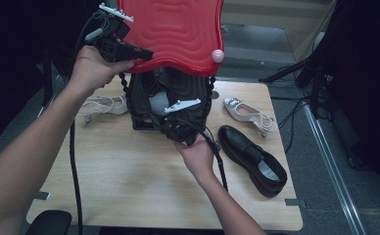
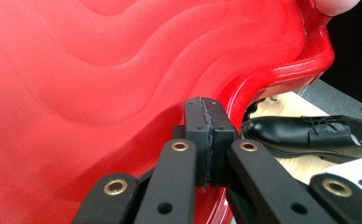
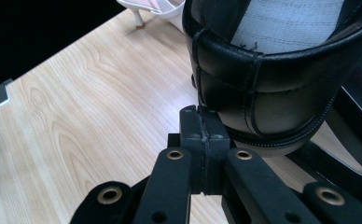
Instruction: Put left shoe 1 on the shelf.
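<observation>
The wooden table (image 1: 129, 176) is carrying the whole job, and at its far edge a big red lid (image 1: 173, 29) is standing tipped up over a black basket (image 1: 139, 120). The left gripper (image 1: 146, 54) is pinching the lid's lower rim, jaws closed flat together in the left gripper view (image 2: 209, 140) with the red plastic right against them, so the person seems to be propping the lid open.

Inside the basket a black dress shoe (image 3: 263, 93) is sitting heel toward me. The right gripper (image 3: 202, 135) is hanging just at that heel, its jaws pressed shut on nothing; whether its tips are touching the leather I cannot tell. The right hand (image 1: 198, 152) is holding it low in front of the basket.

The matching black shoe (image 1: 254, 159) is lying on the table to the right, a white heeled shoe (image 1: 249, 113) beyond it, another white sandal (image 1: 102, 105) lying left of the basket.

I judge one shoe is packed or freshly released, with the mate waiting outside. The next move is calling for the right gripper to open, swing to the mate, and take its rim, while the left is keeping the lid up.
</observation>
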